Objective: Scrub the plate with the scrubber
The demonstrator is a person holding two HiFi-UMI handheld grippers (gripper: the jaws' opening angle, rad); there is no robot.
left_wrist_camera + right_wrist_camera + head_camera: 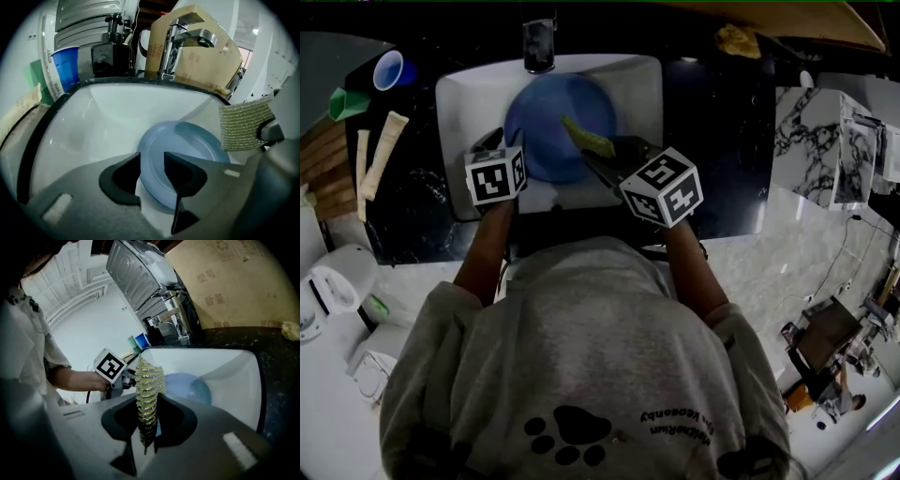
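Note:
A blue plate (546, 131) lies tilted in the white sink (456, 103). In the left gripper view the plate (187, 147) has its near rim in the gap of my left gripper (151, 165), whose jaws stand apart without pressing on it. In the head view that gripper (508, 142) sits at the plate's left edge. My right gripper (147, 427) is shut on a yellow-green mesh scrubber (149, 390), held upright over the plate (185, 383). From above, the scrubber (587, 138) lies across the plate's right half; it also shows as a flat scrubber (245, 123) at the right.
A chrome faucet (539, 42) stands behind the basin, with a cardboard box (199, 51) beyond it. A blue cup (389, 68) and a green object (347, 101) sit on the black counter at the left, a yellowish sponge (738, 40) at the back right.

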